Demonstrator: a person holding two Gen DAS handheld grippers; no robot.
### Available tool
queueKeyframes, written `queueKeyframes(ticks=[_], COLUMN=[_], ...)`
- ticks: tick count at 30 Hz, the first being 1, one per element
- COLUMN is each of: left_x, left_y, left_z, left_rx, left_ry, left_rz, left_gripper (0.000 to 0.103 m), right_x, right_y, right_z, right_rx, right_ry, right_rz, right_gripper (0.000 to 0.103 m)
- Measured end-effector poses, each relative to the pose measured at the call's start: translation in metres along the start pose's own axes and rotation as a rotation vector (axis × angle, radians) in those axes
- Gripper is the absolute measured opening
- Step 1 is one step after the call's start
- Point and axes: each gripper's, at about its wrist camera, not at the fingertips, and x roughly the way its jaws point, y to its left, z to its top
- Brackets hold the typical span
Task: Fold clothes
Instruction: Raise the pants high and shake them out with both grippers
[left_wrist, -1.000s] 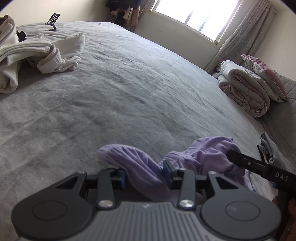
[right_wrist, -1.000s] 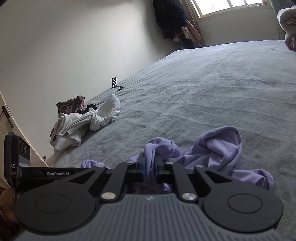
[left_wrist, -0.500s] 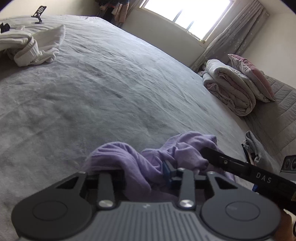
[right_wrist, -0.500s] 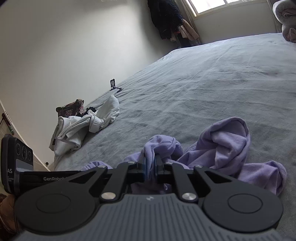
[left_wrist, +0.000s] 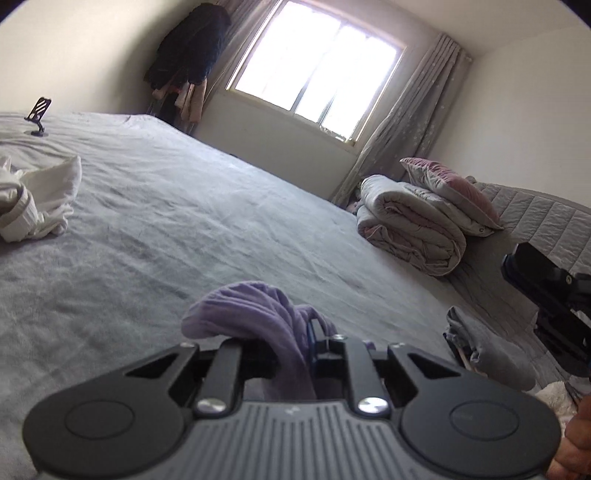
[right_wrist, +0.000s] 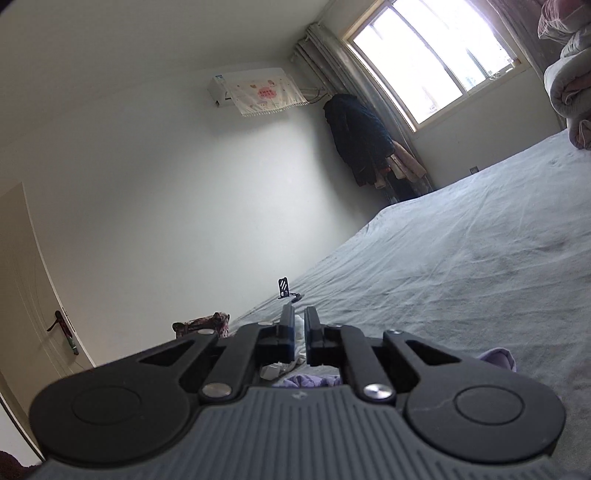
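Note:
A crumpled purple garment (left_wrist: 255, 310) lies on the grey bed (left_wrist: 184, 206). My left gripper (left_wrist: 291, 330) is shut on a thick bunch of it, which bulges up over the fingers and hides the left pad. In the right wrist view my right gripper (right_wrist: 300, 319) is shut, tilted up toward the wall, with only a thin slit and no cloth between its tips. Bits of the purple garment (right_wrist: 306, 380) show under that gripper and at its right side. The right gripper's dark body (left_wrist: 546, 295) hangs at the right edge of the left wrist view.
A white garment (left_wrist: 33, 206) is heaped at the left of the bed, with a phone stand (left_wrist: 38, 116) behind it. Rolled quilts (left_wrist: 413, 229) and a pillow (left_wrist: 450, 188) lie at the far right, grey folded clothes (left_wrist: 487, 354) nearer. Dark coats (right_wrist: 358, 136) hang by the window.
The left gripper has closed on the purple bunch and tipped up. The right gripper has risen and tilted up, and the purple cloth it pinched is no longer between its fingers.

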Motion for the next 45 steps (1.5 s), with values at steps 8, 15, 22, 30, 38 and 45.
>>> queueKeyframes(ticks=[8, 15, 22, 30, 38, 45], left_x=[-0.024, -0.034, -0.033, -0.032, -0.041, -0.085], left_y=[0.007, 0.009, 0.002, 0.000, -0.003, -0.030], left_z=[0.011, 0.017, 0.015, 0.012, 0.017, 0.050], left_rx=[-0.043, -0.044, -0.021, 0.018, 0.066, 0.105], left_ry=[-0.100, -0.139, -0.125, -0.102, -0.143, -0.292], left_rz=[-0.132, -0.261, -0.366, -0.377, -0.299, -0.356], left_gripper=[0.015, 0.015, 0.015, 0.017, 0.017, 0.017], right_x=[-0.001, 0.001, 0.010, 0.011, -0.010, -0.019], right_y=[-0.033, -0.074, -0.058, -0.026, 0.012, 0.093], right_z=[-0.018, -0.031, -0.041, -0.044, -0.031, -0.032], right_rx=[0.088, 0.334, 0.236, 0.037, -0.152, -0.730], right_ry=[0.086, 0.067, 0.115, 0.157, 0.025, -0.126], right_rz=[-0.107, 0.072, 0.120, 0.003, -0.134, -0.343], right_gripper=[0.067, 0.068, 0.068, 0.006, 0.006, 0.006])
